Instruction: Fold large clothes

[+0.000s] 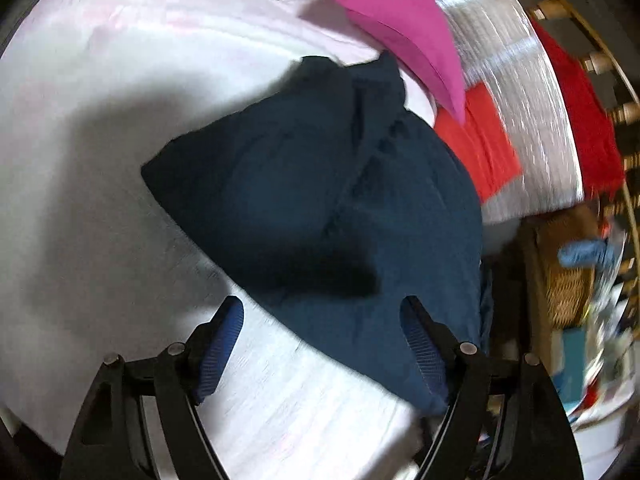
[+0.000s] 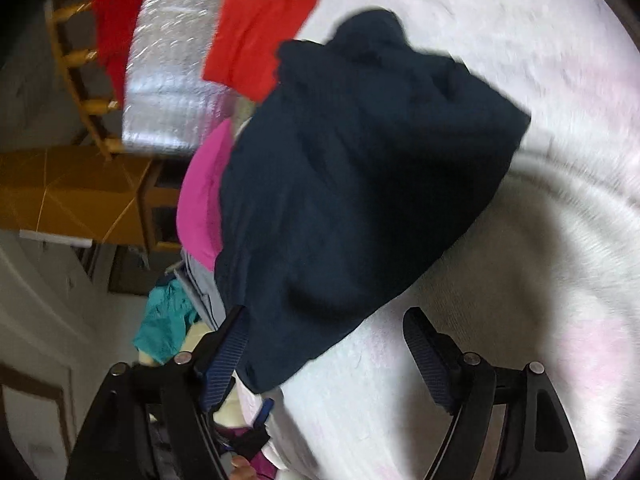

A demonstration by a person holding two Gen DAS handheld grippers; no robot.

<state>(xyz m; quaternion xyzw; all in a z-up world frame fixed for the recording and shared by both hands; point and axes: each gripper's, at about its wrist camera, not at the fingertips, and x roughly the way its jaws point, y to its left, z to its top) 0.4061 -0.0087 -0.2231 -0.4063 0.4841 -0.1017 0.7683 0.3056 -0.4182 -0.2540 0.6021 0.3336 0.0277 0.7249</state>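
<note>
A dark navy garment (image 1: 320,208) lies folded into a bundle on a white, faintly pink bed cover (image 1: 100,120). My left gripper (image 1: 322,320) is open, its blue-padded fingers (image 1: 220,344) wide apart just above the garment's near edge, holding nothing. In the right wrist view the same navy garment (image 2: 360,184) lies on the cover (image 2: 540,320). My right gripper (image 2: 326,332) is open too, its left finger (image 2: 224,356) at the garment's lower corner, its right finger over bare cover.
A magenta garment (image 1: 404,28) and a red folded cloth (image 1: 480,144) lie beside the navy one, near a silver foil sheet (image 1: 512,80). A wooden rail (image 1: 600,60) with red fabric edges the bed. A wicker basket (image 1: 568,272) and teal cloth (image 2: 164,320) lie beyond.
</note>
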